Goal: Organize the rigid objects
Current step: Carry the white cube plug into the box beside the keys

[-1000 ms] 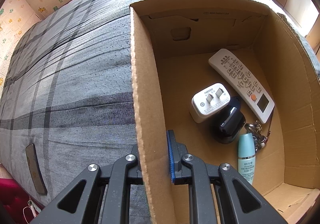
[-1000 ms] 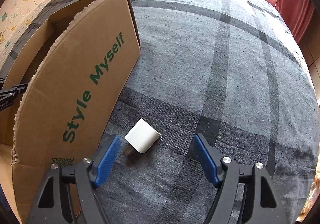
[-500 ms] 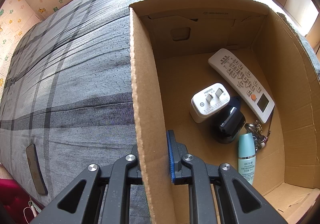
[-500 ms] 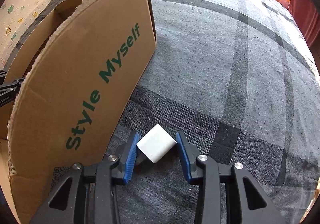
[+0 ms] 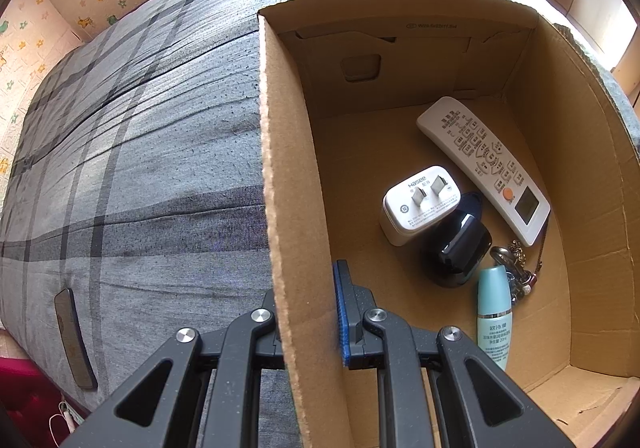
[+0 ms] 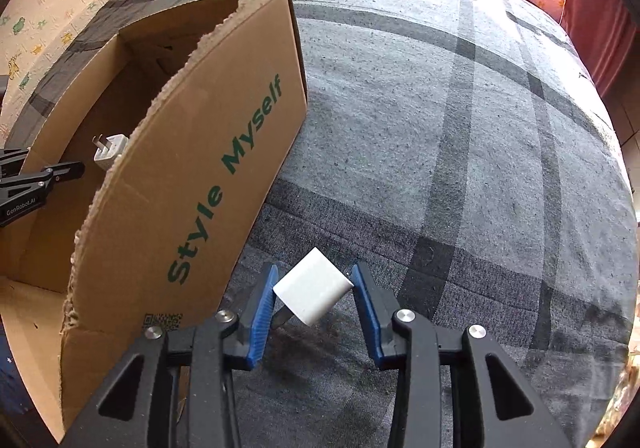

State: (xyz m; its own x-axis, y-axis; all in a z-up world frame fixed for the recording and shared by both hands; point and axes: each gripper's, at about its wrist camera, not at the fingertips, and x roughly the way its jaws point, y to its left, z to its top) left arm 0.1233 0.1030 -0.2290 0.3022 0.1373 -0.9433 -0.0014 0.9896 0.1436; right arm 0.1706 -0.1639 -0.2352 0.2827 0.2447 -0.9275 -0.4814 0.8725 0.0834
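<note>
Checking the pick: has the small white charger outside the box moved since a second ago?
Yes. The white charger lay on the grey plaid cover; now it is clamped in the right gripper and looks lifted off it beside the cardboard box.

Each fisheye camera rode on a claw and looked steeply down along its fingers. The left view sat close over the open brown cardboard box (image 5: 296, 208), facing its inside. The right view stood outside that box (image 6: 192, 184), close above the grey plaid bedcover (image 6: 460, 152). Both views shared box and bedcover (image 5: 132, 152).
</note>
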